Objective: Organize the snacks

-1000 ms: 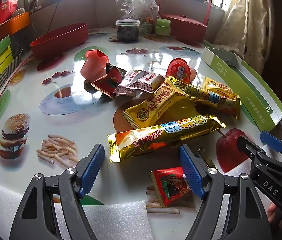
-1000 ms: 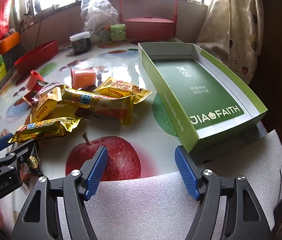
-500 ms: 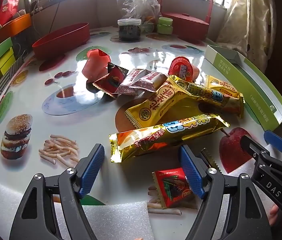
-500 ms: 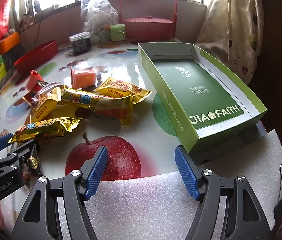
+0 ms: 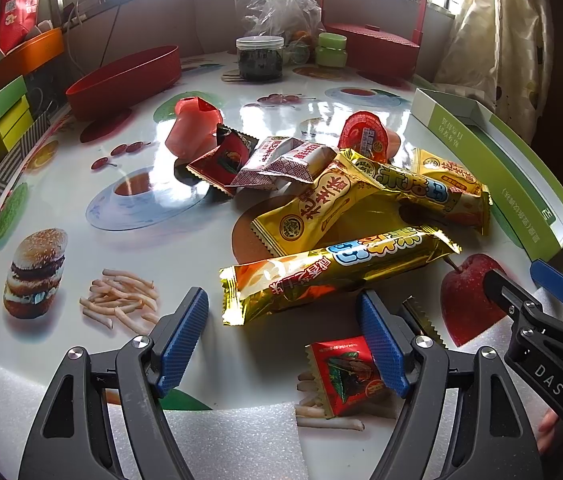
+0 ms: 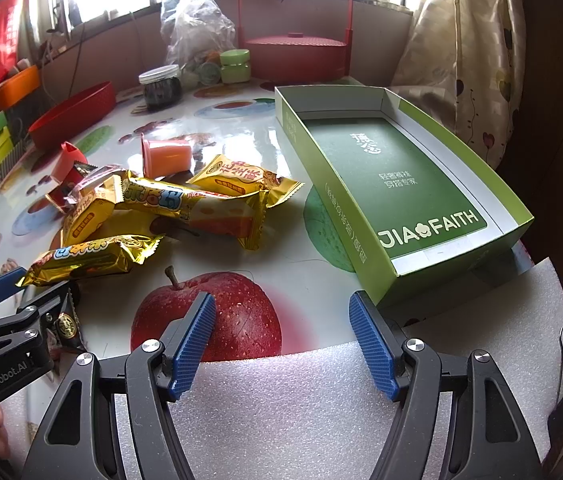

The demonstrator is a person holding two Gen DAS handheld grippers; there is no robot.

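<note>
**Both hand-held grippers gaping over the snack pile**

You are holding your left hand-held gripper (image 5: 281,340) with its fingers wide apart and gripping nothing, just short of the long gold snack bar (image 5: 337,270). A small red packet (image 5: 347,374) is lying by its right fingertip, nearer you than the bar. Beyond the bar, more gold wrappers (image 5: 321,204), red-and-white packets (image 5: 281,160) and a jelly cup (image 5: 363,138) are piling together on the tabletop (image 5: 81,184). Your right hand-held gripper (image 6: 281,340) is likewise spread and holding nothing, over the printed apple (image 6: 221,312). The green box (image 6: 393,176) is sitting open to the right of the bar.
</note>
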